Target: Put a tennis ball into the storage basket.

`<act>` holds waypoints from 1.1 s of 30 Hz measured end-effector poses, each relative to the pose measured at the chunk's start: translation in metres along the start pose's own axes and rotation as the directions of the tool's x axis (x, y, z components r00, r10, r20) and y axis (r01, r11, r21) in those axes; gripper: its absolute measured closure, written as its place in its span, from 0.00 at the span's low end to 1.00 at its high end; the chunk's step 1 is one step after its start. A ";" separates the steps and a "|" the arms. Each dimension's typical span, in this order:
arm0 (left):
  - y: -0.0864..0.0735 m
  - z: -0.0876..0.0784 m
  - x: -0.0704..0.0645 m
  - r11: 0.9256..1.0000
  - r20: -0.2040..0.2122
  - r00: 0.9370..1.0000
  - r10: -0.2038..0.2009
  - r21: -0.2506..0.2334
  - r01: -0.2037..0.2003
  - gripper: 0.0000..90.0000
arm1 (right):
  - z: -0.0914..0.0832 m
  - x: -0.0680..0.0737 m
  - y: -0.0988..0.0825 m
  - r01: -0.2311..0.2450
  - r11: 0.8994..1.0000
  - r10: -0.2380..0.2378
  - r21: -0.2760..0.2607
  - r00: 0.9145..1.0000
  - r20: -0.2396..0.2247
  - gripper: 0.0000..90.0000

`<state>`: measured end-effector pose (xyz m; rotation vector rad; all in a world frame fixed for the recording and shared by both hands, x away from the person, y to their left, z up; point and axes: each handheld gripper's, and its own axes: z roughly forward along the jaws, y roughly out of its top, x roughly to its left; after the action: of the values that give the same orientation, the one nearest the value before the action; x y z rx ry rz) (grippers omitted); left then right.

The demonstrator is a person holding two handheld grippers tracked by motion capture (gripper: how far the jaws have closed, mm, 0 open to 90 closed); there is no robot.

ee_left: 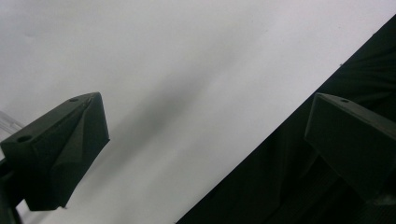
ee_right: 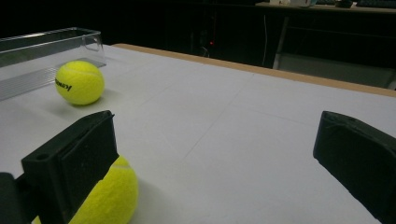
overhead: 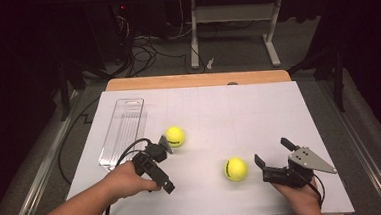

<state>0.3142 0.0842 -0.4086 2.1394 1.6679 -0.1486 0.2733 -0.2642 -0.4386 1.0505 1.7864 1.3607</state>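
The left hand (overhead: 128,180) is nearest, at the front edge of the worktop (overhead: 219,111). It holds the left gripper (overhead: 168,164). Its fingers (ee_left: 60,149) are spread wide w/ nothing between them; in the left gripper view they hang over bare white worktop & its edge. Just behind that hand lies a clear tray (overhead: 122,131), long & see-through. Beside the tray sits the far ball (overhead: 175,136), yellow, near the tip of the left gripper, but I can't tell if they touch. Next comes the near ball (overhead: 235,169), yellow too, on the worktop just left of the right gripper (overhead: 272,157). That one's fingers (ee_right: 74,158) are wide open & hold nothing. The near ball sits right by the left-side finger in the right gripper view.
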 end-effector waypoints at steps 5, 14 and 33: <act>0.012 -0.003 -0.007 1.000 0.004 1.000 0.006 0.003 -0.006 0.01 | -0.001 -0.001 0.000 -0.004 1.000 0.004 -0.004 1.000 0.002 0.00; 0.033 -0.008 -0.010 1.000 0.011 1.000 0.000 0.001 0.000 0.01 | -0.001 -0.001 0.000 -0.005 1.000 0.005 -0.005 1.000 0.002 0.00; 0.073 -0.016 -0.009 1.000 0.012 1.000 -0.016 -0.006 0.016 0.01 | -0.002 -0.002 0.000 -0.006 1.000 0.006 -0.008 1.000 -0.001 0.00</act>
<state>0.3780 0.0680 -0.3719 2.1171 1.6769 -0.1598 0.2727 -0.2663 -0.4383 1.0516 1.7788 1.3711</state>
